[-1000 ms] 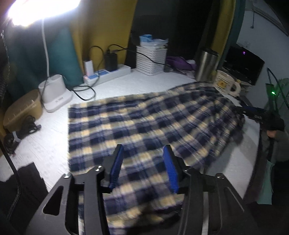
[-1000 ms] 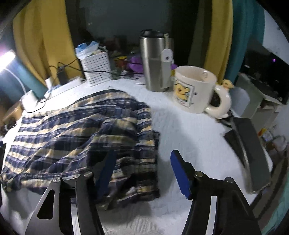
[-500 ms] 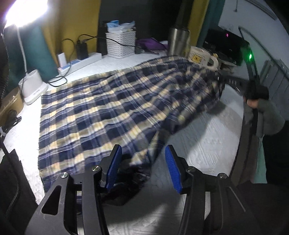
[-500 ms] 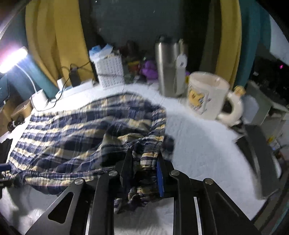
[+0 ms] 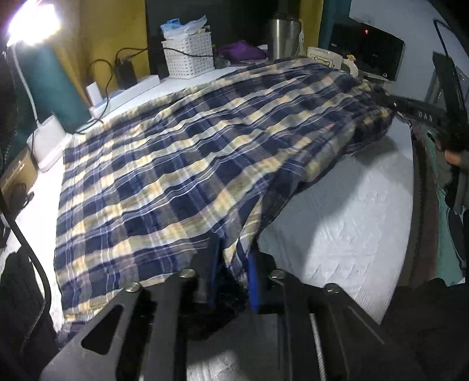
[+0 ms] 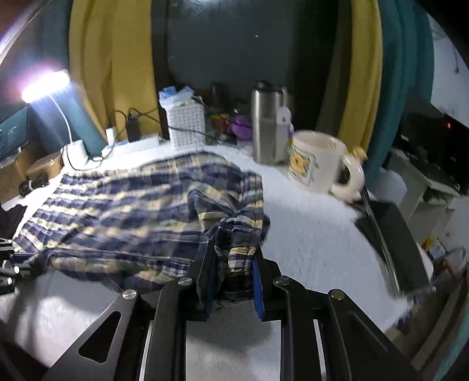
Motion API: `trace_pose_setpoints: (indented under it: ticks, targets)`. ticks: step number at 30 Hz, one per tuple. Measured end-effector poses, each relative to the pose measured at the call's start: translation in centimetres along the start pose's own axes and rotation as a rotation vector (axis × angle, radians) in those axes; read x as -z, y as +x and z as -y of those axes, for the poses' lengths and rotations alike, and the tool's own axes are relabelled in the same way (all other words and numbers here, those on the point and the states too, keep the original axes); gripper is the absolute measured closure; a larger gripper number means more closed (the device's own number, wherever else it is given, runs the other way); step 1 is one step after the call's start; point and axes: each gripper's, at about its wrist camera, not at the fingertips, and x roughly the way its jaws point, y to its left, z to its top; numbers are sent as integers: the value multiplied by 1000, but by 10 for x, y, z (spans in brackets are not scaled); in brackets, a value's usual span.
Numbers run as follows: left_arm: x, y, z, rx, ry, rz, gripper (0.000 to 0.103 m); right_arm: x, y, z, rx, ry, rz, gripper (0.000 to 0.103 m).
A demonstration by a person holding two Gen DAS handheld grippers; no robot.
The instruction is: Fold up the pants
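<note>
Your left gripper (image 5: 231,278) has just closed its blue-padded jaws on the near edge of the navy, yellow and white plaid pants (image 5: 176,164), which lie spread across the white textured table cover (image 5: 351,211). Your right gripper (image 6: 234,278) is clamped on a bunched fold at the other end, that cloth lifted near the cream ceramic mug (image 6: 319,164) and the steel tumbler (image 6: 268,123).

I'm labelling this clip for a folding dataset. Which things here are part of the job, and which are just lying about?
Part of the job: plaid pants; left gripper and right gripper, each clamped on the fabric.

Lying about: mug, steel tumbler, white basket, lamp, power strip.
</note>
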Motion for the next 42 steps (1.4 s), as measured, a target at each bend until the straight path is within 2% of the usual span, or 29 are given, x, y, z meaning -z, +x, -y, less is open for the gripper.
trace_pose_setpoints:
  ticks: [1,5,8,11,12,13,14,15,16,17,22,27,29,33,35,37,38,40,41,42]
  targets:
    - [2,-3,0,2,1,5,95,5,1,1,4,3,-11,82]
    - [11,-16,-2,5,-8,13,96,24,2,-3,35,4,-40,82]
    - [20,-13,2,6,-4,-20,96,35,9,-3,51,23,-68,82]
    - [22,-19,-2,13,-47,-15,90,38,5,-3,63,45,-65,79]
    - [21,-23,-6,23,-66,-16,82,38,4,-4,67,42,-72,76]
    - [21,-26,-9,22,-79,-12,70,38,2,-5,80,37,-79,71]
    - [22,-31,-13,15,-94,-4,64,37,0,-5,85,36,-83,64]
    - [24,-36,-15,9,-103,4,58,37,-2,-5,86,35,-87,40]
    - [26,-42,-19,5,-116,15,56,35,-6,-4,85,40,-88,18]
    - [29,-49,-23,3,-130,23,56,34,-10,-3,83,45,-81,14]
    - [41,-74,-62,-80,-246,67,53,27,-21,0,89,71,-60,13]
    - [46,-76,-106,-194,-352,83,53,28,-6,9,51,165,-104,13]
    - [48,-71,-118,-205,-382,71,53,29,2,11,32,193,-120,13]
    - [51,-64,-130,-139,-429,79,53,30,18,12,8,232,-147,13]
    - [48,-55,-130,-126,-426,62,55,29,25,11,-11,251,-155,13]
    - [46,-49,-126,-120,-408,51,70,28,30,9,-24,261,-156,14]
    - [46,-45,-125,-120,-400,33,74,27,31,6,-29,260,-154,14]
    - [49,-38,-124,-124,-395,12,103,26,34,-1,-39,239,-151,14]
    - [50,-37,-123,-124,-389,7,103,25,36,-6,-29,223,-149,15]
    - [51,-39,-122,-129,-383,11,103,25,37,-9,-22,212,-148,26]
